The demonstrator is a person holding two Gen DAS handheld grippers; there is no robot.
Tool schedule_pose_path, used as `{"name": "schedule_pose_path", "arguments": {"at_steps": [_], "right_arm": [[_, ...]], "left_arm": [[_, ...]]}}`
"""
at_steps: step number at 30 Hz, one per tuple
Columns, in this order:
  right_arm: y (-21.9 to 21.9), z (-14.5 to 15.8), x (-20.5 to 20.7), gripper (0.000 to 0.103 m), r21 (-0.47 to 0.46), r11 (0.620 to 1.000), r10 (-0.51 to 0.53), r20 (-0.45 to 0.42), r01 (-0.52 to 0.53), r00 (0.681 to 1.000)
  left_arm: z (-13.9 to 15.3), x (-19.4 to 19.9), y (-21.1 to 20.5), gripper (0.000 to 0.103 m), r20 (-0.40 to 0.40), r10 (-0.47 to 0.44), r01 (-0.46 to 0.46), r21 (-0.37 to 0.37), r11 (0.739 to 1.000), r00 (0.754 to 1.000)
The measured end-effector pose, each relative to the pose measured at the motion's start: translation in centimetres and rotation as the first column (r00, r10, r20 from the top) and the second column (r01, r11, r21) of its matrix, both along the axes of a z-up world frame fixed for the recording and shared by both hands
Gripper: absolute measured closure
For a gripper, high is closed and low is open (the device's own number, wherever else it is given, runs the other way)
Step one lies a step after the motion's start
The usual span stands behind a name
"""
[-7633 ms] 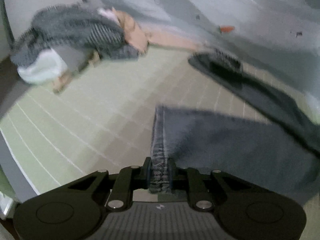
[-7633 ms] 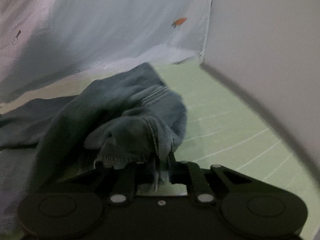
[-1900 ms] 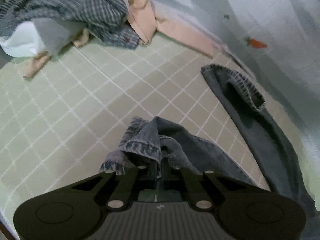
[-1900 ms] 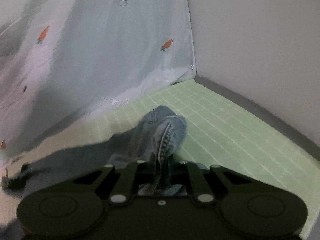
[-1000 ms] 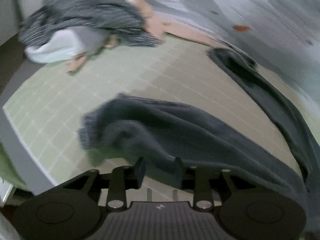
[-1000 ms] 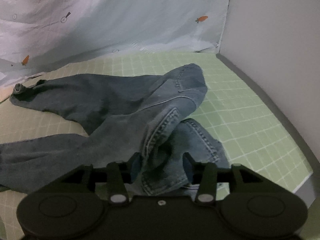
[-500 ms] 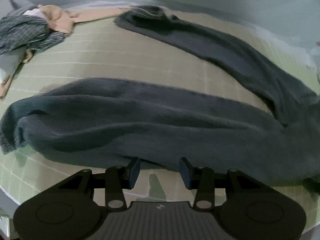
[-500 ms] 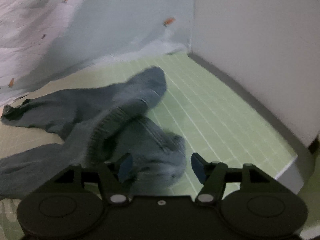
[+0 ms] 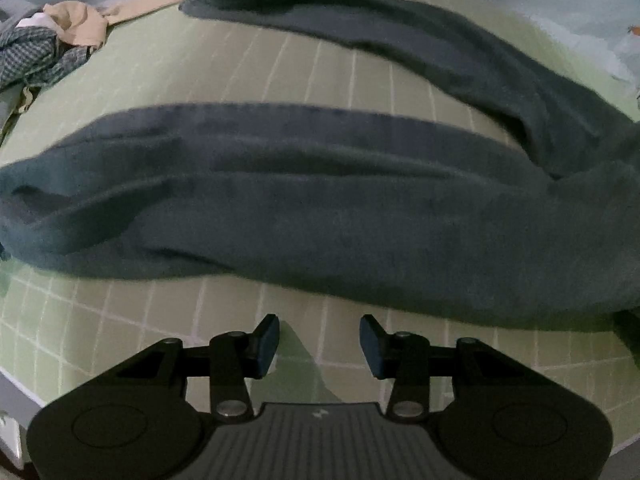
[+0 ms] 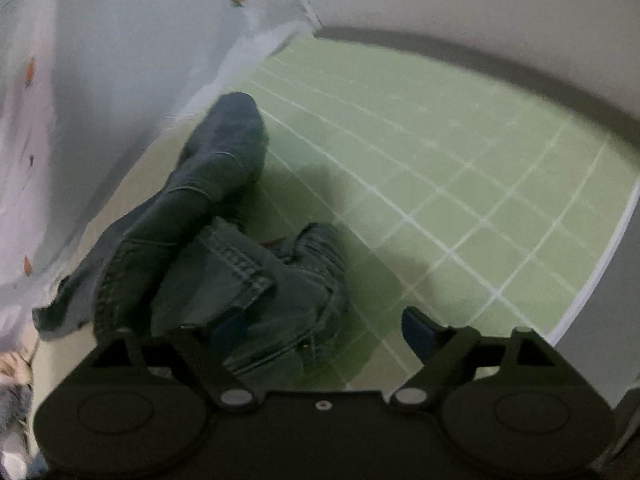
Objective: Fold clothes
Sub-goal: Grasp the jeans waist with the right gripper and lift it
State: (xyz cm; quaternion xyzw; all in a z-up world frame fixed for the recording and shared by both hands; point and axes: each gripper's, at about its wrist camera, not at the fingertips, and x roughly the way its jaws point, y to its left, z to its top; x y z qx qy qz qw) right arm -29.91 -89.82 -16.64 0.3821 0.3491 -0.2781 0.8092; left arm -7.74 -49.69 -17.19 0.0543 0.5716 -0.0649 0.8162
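Denim jeans point(image 9: 320, 208): dropped since earlier, flat ahead
left gripper point(image 9: 319, 346): released, wide, empty
right gripper point(image 10: 320, 332): released, wide, empty
green mat point(image 10: 460, 184): bare rightward

Right hand-held gripper point(image 10: 316, 330) spread wide, seemingly empty, above crumpled jeans point(image 10: 224, 256) on green mat point(image 10: 460, 152).

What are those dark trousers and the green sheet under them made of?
The trousers look like blue denim: pale double stitching, thick seams, faded matte weave. The green sheet looks like thin woven cloth with a printed white grid, though blur leaves that open.
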Motion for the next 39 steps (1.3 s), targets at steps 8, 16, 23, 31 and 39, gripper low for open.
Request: {"name": "schedule_pose_path", "arguments": {"at_steps": [8, 16, 23, 31, 39], "right_arm": [[-0.8, -1.8, 1.8, 0.014, 0.056, 0.997, 0.053, 0.017, -0.054, 0.998], [-1.0, -1.8, 2.2, 0.073, 0.093, 0.991, 0.08, 0.13, -0.093, 0.988], [-2.8, 6.7, 0.6, 0.089, -0.433, 0.902, 0.036, 0.09, 0.007, 0.995], [-6.4, 4.5, 2.3, 0.076, -0.569, 0.81, -0.042, -0.302, -0.145, 0.952], [4.4, 6.3, 4.8, 0.011, -0.749, 0.628, -0.009, -0.277, -0.21, 0.961]], "left_arm": [[-0.5, -0.6, -1.1, 0.052, 0.02, 0.044, -0.045, 0.032, 0.998, 0.999], [-0.7, -1.1, -0.8, 0.044, 0.034, 0.099, -0.1, 0.032, 0.994, 0.994], [-0.7, -1.3, -0.1, 0.04, 0.026, 0.136, -0.136, 0.004, 0.991, 0.99], [-0.4, -2.5, 1.1, 0.04, 0.012, 0.153, -0.153, 0.01, 0.988, 0.988], [2.3, -3.9, 7.5, 0.04, 0.097, 0.302, -0.306, 0.03, 0.952, 0.948]]}}
